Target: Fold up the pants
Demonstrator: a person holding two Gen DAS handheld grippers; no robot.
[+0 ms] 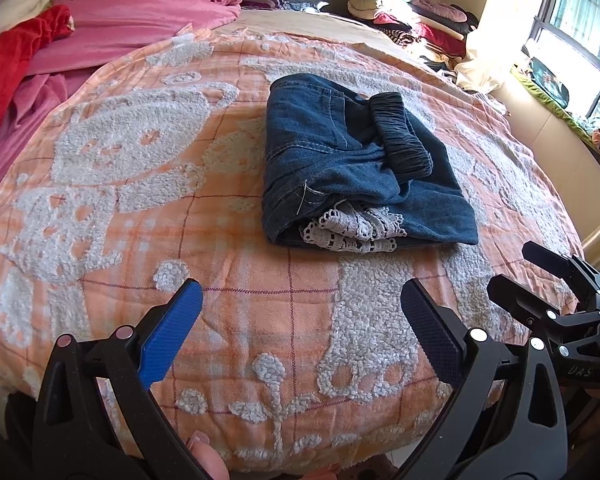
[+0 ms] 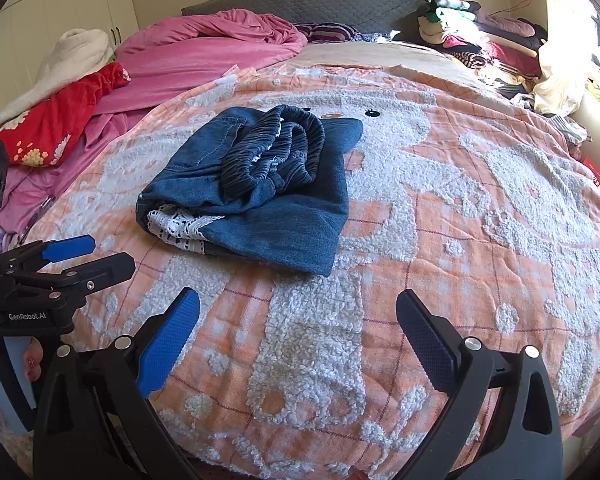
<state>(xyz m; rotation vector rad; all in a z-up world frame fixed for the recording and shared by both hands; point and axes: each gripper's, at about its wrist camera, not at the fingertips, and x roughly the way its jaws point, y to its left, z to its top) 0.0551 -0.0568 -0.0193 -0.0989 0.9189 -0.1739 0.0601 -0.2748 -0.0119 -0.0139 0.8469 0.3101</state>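
Dark blue denim pants (image 1: 340,160) (image 2: 260,200) lie folded into a compact bundle on the orange and white bedspread (image 1: 240,320) (image 2: 440,240). Their black elastic waistband (image 1: 400,136) (image 2: 276,152) rests on top, and white lace trim (image 1: 352,228) (image 2: 180,224) pokes out at the near edge. My left gripper (image 1: 302,320) (image 2: 88,258) hovers open, short of the bundle, with nothing between its fingers. My right gripper (image 2: 298,328) (image 1: 516,268) is likewise open and empty, nearer the bed's front edge and to the right of the left one.
A pink quilt (image 1: 140,20) (image 2: 220,48) and a red flowered cloth (image 1: 12,64) (image 2: 60,128) are heaped at the back left. Stacked clothes (image 1: 412,16) (image 2: 480,36) sit at the back right near a bright window (image 1: 580,32). A hand (image 2: 4,360) holds the left gripper's handle.
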